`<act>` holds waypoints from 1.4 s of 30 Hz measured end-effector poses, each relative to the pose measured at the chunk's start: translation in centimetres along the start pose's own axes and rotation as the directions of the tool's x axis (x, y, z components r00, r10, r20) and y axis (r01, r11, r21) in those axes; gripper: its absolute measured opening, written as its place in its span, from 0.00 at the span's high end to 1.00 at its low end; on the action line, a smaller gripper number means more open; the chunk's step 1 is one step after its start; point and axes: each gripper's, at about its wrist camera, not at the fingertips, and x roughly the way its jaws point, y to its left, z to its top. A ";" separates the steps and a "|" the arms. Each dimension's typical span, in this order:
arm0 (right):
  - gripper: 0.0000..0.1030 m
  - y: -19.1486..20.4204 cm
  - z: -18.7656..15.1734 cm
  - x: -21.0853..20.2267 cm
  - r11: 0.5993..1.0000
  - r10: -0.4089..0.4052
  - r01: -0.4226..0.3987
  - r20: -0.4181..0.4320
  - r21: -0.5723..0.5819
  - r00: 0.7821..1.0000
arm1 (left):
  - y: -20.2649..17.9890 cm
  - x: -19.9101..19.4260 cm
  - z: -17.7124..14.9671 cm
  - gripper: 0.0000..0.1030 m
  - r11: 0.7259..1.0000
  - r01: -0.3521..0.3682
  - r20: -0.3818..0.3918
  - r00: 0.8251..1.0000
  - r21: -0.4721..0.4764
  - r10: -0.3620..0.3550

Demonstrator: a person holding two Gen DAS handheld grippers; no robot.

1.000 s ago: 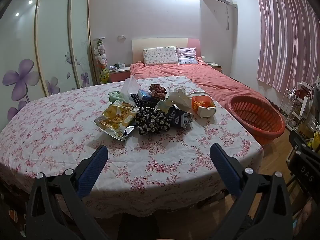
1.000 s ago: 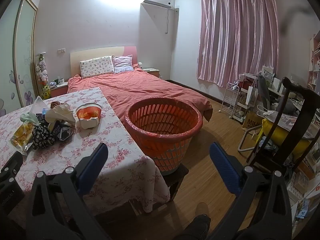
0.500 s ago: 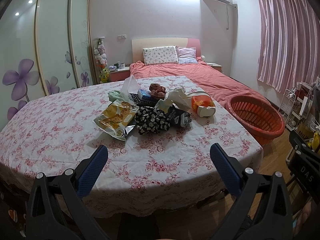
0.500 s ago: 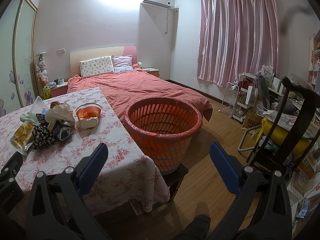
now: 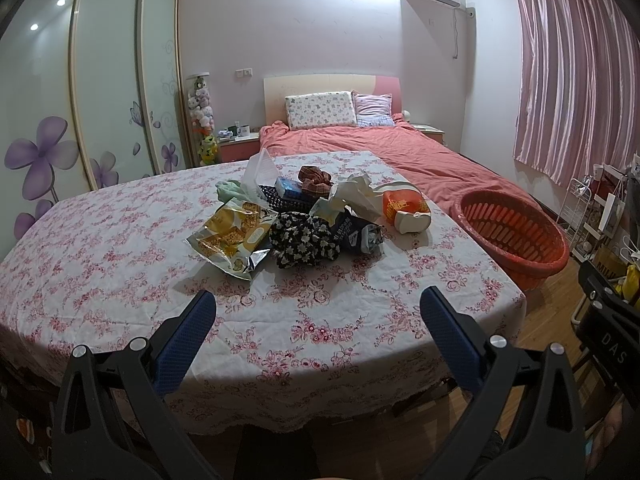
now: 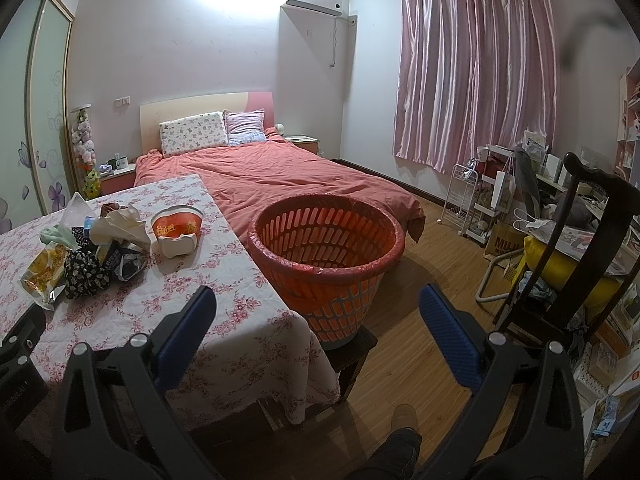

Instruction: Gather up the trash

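A heap of trash lies on the flowered tablecloth (image 5: pixel 120 264): a yellow snack bag (image 5: pixel 230 236), a black flowered bundle (image 5: pixel 302 240), a dark wrapper (image 5: pixel 356 234), crumpled white paper (image 5: pixel 356 196) and an orange-and-white paper bowl (image 5: pixel 404 210). An orange basket (image 5: pixel 512 232) stands off the table's right edge. My left gripper (image 5: pixel 318 312) is open and empty over the near table edge. My right gripper (image 6: pixel 318 312) is open and empty, in front of the basket (image 6: pixel 326 252); the heap (image 6: pixel 92 252) is at its left.
A bed with a red cover (image 6: pixel 280 176) lies behind the table. A dark wooden chair (image 6: pixel 572 256) and a cluttered white rack (image 6: pixel 488 196) stand at the right on the wooden floor. Wardrobe doors (image 5: pixel 100 80) line the left wall.
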 end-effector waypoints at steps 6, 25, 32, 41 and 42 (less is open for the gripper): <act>0.04 0.0 0.0 0.0 1.000 0.000 0.000 0.000 0.000 1.000 | 0.2 0.2 0.1 0.02 1.000 0.001 -0.001 1.000 -0.002 -0.001; 0.04 0.0 0.0 0.0 1.000 0.000 0.000 0.000 0.001 1.000 | -0.2 0.1 -0.1 0.02 1.000 0.001 -0.003 1.000 -0.002 -0.001; 0.04 0.0 -0.1 0.0 1.000 0.000 0.000 -0.001 0.001 1.000 | -0.5 0.1 -0.3 0.02 1.000 0.002 -0.004 1.000 -0.002 -0.002; 0.04 0.0 -0.1 0.1 1.000 0.000 0.000 -0.001 0.002 1.000 | -0.8 0.0 -0.5 0.02 1.000 0.002 -0.006 1.000 -0.002 -0.002; 0.04 0.0 -0.1 0.2 1.000 0.000 0.000 -0.001 0.002 1.000 | -0.8 0.1 -0.5 0.02 1.000 0.003 -0.006 1.000 -0.002 -0.003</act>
